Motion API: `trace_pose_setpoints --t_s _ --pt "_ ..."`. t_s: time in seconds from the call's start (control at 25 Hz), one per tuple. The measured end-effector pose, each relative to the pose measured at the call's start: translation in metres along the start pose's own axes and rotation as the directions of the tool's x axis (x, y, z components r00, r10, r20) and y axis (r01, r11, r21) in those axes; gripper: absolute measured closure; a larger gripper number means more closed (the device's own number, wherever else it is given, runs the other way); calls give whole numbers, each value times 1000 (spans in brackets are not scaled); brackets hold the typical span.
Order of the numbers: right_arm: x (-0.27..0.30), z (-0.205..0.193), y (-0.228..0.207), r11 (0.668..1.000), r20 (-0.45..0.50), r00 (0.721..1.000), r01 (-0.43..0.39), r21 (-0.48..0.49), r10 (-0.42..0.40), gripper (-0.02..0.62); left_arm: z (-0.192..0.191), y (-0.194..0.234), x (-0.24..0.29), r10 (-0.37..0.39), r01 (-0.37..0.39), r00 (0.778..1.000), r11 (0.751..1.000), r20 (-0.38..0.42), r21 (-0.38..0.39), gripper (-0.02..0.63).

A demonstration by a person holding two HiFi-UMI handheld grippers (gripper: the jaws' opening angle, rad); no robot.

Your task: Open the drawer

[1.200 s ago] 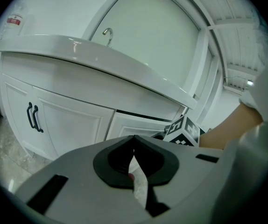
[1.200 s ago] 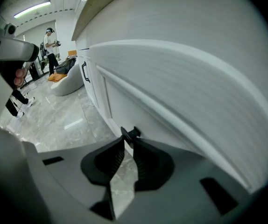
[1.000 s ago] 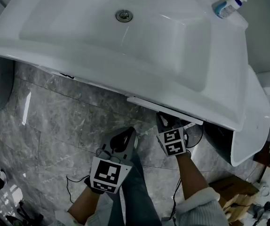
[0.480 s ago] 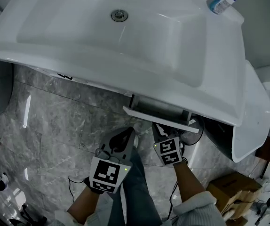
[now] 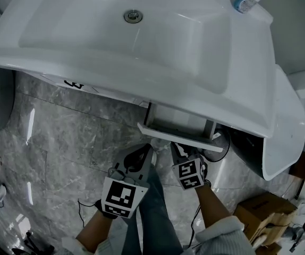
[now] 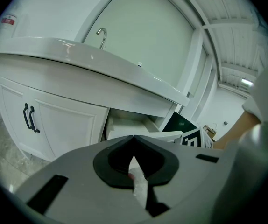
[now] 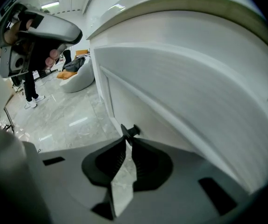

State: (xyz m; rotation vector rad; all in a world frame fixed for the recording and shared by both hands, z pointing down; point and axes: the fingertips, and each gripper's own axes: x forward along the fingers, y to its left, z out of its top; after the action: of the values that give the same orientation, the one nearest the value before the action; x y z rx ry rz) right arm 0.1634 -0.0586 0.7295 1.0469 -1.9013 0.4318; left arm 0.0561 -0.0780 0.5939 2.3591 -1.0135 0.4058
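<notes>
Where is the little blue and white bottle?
In the head view the bottle sits at the top right, on the far right corner of the white sink, well to the right of the drain.

Drawer (image 5: 176, 122), as I see it from the head view: white, shallow, standing partway out from under the basin (image 5: 158, 84), level, its pale inside exposed. Front panel (image 5: 180, 138): flat and plain. Knob (image 7: 130, 131): small, dark, projecting from the panel's face.
</notes>
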Motion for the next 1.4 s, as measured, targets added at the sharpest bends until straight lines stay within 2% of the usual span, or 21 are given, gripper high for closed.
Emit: trace_pose_setpoints --t_s 0.64,1.0,1.16,1.4 --pt "-2 -8 4 999 -3 1000 15 -30 -15 558 -4 -3 -5 1 -1 1000 1000 -12 0 589" --pt "10 -16 2 996 -29 998 50 73 -48 538 -2 -1 -3 -2 2 1000 1000 -10 9 589" --pt "-1 -16 2 989 -34 996 90 117 -87 538 8 -6 -12 -7 7 1000 1000 2 23 589" --pt "-16 -16 10 980 -29 996 94 175 -90 539 19 -12 -22 -19 18 1000 998 8 52 589"
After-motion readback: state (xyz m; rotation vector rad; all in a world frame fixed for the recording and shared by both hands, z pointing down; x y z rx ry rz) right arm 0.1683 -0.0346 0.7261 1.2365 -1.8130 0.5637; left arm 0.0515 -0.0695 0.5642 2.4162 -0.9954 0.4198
